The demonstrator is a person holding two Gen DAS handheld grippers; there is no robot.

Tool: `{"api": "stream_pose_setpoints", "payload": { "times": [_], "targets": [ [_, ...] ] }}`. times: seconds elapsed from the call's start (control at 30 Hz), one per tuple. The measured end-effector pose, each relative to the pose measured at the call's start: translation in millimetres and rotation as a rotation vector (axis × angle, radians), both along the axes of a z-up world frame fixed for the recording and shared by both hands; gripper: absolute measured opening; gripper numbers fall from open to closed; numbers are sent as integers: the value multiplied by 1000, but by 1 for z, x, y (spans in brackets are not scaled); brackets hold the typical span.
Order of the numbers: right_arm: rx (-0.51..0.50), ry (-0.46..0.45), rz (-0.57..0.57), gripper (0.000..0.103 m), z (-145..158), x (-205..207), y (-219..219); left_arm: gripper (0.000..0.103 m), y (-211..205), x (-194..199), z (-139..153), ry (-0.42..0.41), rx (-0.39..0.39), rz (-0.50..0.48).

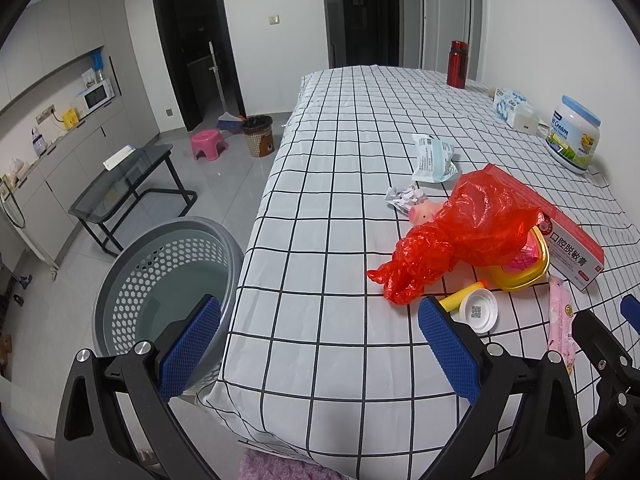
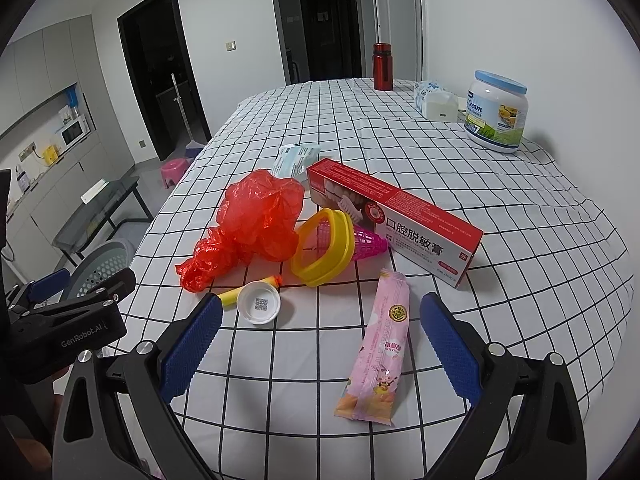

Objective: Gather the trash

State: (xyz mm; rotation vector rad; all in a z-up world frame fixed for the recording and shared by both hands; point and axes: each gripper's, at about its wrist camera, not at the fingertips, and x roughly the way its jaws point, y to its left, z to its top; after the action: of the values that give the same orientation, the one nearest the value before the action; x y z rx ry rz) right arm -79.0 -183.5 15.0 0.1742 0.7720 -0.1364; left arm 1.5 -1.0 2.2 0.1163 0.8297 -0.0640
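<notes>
A crumpled red plastic bag [image 1: 464, 228] [image 2: 252, 220] lies on the checked tablecloth beside a yellow and pink toy [image 2: 332, 244], a white cap [image 2: 259, 303] [image 1: 478, 311], a yellow tube [image 2: 244, 292], a red toothpaste box [image 2: 396, 216] [image 1: 560, 232] and a pink snack wrapper [image 2: 378, 352] [image 1: 562, 328]. Farther back lie a crumpled paper [image 1: 404, 196] and a teal-white packet [image 1: 434, 158] [image 2: 296, 160]. My left gripper [image 1: 320, 344] hangs open over the table's near edge, nothing in it. My right gripper [image 2: 320, 340] is open with the pink wrapper between its fingers, untouched.
A grey perforated basket [image 1: 168, 280] [image 2: 100, 268] stands on the floor left of the table. At the far right of the table stand a milk powder jar [image 2: 496, 112], a tissue pack [image 2: 436, 100] and a red flask [image 2: 382, 66]. A glass side table [image 1: 120, 184] is beyond.
</notes>
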Motion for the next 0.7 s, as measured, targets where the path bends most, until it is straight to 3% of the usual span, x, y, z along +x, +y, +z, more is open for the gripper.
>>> {"api": "stream_pose_setpoints", "payload": {
  "times": [0.7],
  "targets": [
    [8,1,1,95,-2,0,0,97,-1,2,0,-1,4,-1]
  ]
}}
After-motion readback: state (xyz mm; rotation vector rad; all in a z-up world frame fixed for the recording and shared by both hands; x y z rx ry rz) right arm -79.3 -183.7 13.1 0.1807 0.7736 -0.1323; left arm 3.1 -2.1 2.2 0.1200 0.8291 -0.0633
